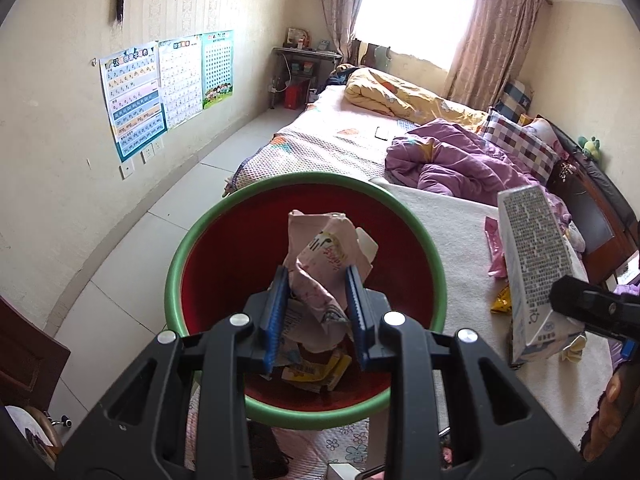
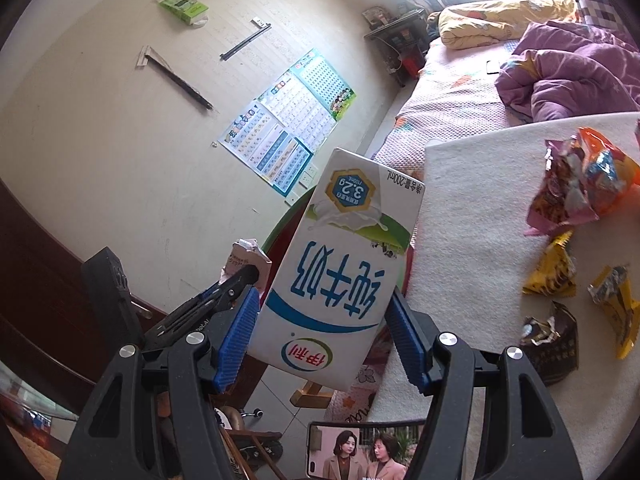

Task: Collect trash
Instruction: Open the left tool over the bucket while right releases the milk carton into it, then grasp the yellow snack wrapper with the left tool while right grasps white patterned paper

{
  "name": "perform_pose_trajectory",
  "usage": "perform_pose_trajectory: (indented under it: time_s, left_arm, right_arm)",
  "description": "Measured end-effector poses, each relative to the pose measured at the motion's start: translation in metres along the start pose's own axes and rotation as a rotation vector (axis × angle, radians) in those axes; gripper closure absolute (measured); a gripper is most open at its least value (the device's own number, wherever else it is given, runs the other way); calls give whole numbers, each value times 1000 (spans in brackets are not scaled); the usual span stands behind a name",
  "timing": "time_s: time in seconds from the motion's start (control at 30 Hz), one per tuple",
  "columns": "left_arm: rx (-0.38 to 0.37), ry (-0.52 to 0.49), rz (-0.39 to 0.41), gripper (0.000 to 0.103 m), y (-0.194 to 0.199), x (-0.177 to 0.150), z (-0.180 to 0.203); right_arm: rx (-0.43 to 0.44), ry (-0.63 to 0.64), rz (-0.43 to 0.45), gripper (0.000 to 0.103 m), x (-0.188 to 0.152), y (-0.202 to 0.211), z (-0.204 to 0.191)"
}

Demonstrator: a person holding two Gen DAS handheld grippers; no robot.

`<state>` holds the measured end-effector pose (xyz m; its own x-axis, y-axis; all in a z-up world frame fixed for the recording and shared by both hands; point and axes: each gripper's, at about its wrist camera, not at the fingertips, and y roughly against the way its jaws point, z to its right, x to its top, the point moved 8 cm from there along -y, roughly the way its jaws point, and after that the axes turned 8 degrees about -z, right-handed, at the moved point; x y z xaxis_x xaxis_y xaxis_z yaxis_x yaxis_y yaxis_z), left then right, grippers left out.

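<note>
Trash held over the bin [image 1: 176, 280]

A crumpled wrapper [image 1: 324, 264] is clamped by the left gripper [image 1: 318, 312] above the bin; a carton [image 2: 340, 276], at its 3 o'clock, is gripped by the right gripper [image 2: 320, 332] and could be dropped outside the rim if released early.

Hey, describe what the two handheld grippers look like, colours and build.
Both match: the left gripper and right gripper have matte black plastic frames with triangular cut-outs and round silver pivot bolts. Each ends in two ribbed blue pads. From the left wrist view, the right gripper shows as a black arm with a small screw.
</note>
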<state>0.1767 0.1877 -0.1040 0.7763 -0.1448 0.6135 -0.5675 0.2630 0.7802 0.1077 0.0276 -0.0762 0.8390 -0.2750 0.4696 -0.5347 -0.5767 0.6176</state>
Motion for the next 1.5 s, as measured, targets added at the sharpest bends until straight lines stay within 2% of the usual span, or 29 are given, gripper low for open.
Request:
perform_pose_trajectory:
  time_s: [0.4,0.7,0.73,0.8,0.87,0.93,1.23,1.5]
  left_arm:
    - [12,5,-27,76,-15,4,-11]
    - [18,9,-37,75,-23,6,-14]
    - [21,11,-37,74,-24,6,-15]
    - [18,20,-40,66,-25,5,-14]
    - [19,31,-34,52,-25,5,-16]
    - [21,38,-29,50,-24,6,-17]
    - [29,65,-13,49,-14,6,-17]
    - [2,41,3,49,-2,1,20]
  right_arm:
    - [5,56,-53,40,10,-38,-25]
    - [-3,57,-66,39,12,-47,-26]
    - [-1,54,-65,39,12,-47,-26]
    - [9,52,-66,39,12,-47,-27]
    - [11,55,-64,38,13,-46,-28]
    - [19,52,-58,34,14,-44,-28]
    - [32,37,-14,34,17,-21,-21]
    - [-24,19,32,34,9,18,11]
